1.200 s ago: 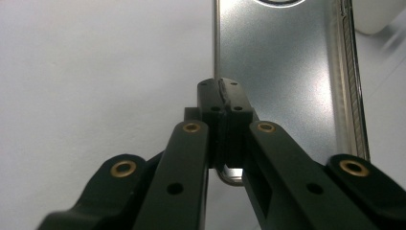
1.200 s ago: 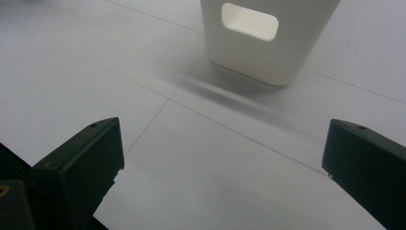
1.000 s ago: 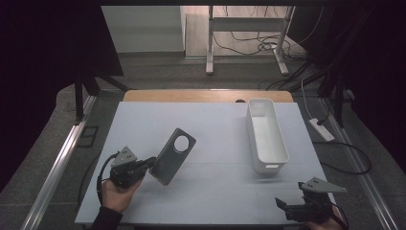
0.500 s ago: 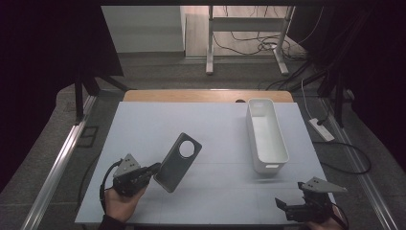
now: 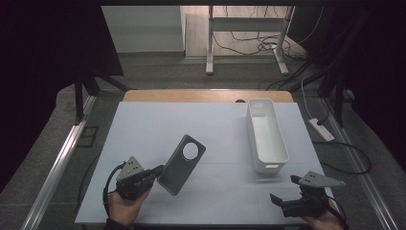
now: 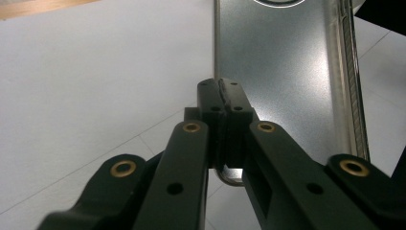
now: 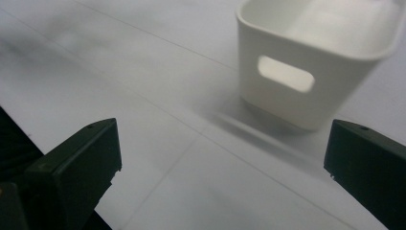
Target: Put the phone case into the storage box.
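Observation:
A dark grey phone case with a round camera hole is held tilted above the white table, left of the middle. My left gripper is shut on its near edge. In the left gripper view the jaws pinch the rim of the phone case, whose metallic inside faces the camera, with my left gripper closed tight. My right gripper stands open at the front right, nothing between its jaws. In the right gripper view my right gripper points at the end of a white bin.
The long white bin, empty, lies on the right half of the white table. A wooden strip runs along the table's far edge. Cables and a power strip lie on the floor beyond the right side.
My left hand has carried the phone case towards the right and slightly nearer the front edge. The right gripper has stayed where it was.

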A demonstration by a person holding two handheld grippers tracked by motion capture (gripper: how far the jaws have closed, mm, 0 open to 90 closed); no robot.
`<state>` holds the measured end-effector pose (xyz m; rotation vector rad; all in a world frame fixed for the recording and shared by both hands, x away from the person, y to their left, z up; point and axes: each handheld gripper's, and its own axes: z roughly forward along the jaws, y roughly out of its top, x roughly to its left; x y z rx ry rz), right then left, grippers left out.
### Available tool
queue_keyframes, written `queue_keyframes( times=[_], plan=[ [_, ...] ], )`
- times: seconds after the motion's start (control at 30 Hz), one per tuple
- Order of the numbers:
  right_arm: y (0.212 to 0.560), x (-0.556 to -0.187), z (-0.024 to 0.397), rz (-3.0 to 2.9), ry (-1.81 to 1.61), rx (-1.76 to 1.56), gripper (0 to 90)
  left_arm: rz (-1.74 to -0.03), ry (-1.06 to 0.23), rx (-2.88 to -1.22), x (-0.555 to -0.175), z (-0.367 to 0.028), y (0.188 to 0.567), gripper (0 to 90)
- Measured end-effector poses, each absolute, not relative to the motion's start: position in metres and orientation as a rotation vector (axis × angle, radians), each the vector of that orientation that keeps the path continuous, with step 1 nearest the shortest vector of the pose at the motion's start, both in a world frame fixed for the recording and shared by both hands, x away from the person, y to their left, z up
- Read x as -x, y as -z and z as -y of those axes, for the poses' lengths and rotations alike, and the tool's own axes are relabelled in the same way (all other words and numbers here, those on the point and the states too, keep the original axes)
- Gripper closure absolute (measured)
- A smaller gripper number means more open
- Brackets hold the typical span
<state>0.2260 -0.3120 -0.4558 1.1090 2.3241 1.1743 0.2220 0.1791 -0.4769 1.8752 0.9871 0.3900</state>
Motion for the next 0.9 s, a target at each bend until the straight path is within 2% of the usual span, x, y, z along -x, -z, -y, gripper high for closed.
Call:
queue_keyframes(
  times=[0.33, 0.9],
  plan=[
    [0.447, -0.249, 0.287, -2.424, -1.212, -1.003, 0.0, -0.982, -0.383, -1.863, -0.226, -0.171, 0.475, 88.9],
    [0.436, -0.278, 0.258, -2.521, -1.359, -1.02, 0.0, -0.943, -0.386, -1.868, -0.232, -0.157, 0.471, 88.9]
  ],
)
